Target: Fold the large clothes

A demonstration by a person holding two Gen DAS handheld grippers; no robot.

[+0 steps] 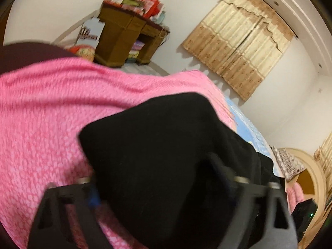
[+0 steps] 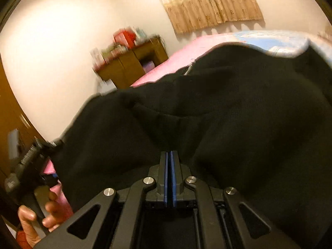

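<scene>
Left wrist view: a black garment (image 1: pixel 161 145), thick and matte like a heavy sweatshirt, fills the lower middle of the frame and is draped over the left gripper (image 1: pixel 166 184). Its fingers are set wide apart at the lower left and lower right, with the cloth bunched between and over them; whether anything is actually pinched cannot be told. Behind the garment, a pink bedspread (image 1: pixel 45 108) covers the bed across the left half of the frame. A wooden desk (image 1: pixel 124 35) piled with boxes is seen at the upper middle, and beige curtains (image 1: pixel 238 41) hang at the upper right.

Right wrist view: the same black garment (image 2: pixel 217 108) is spread over the middle and right of the frame, lying on the bed. At the lower centre, the right gripper (image 2: pixel 170 155) is pressed together, blue pads touching, with a fold of the cloth apparently clamped at the tips. At the lower left, the person's hand (image 2: pixel 31 222) is seen gripping the other handle.

The garment is judged to be soft, limp and fairly heavy, not slippery and not fragile. It is likely to sag between grasps, so it is best taken at two well-separated points along a hem or seam, where the doubled cloth gives a firmer hold.
</scene>
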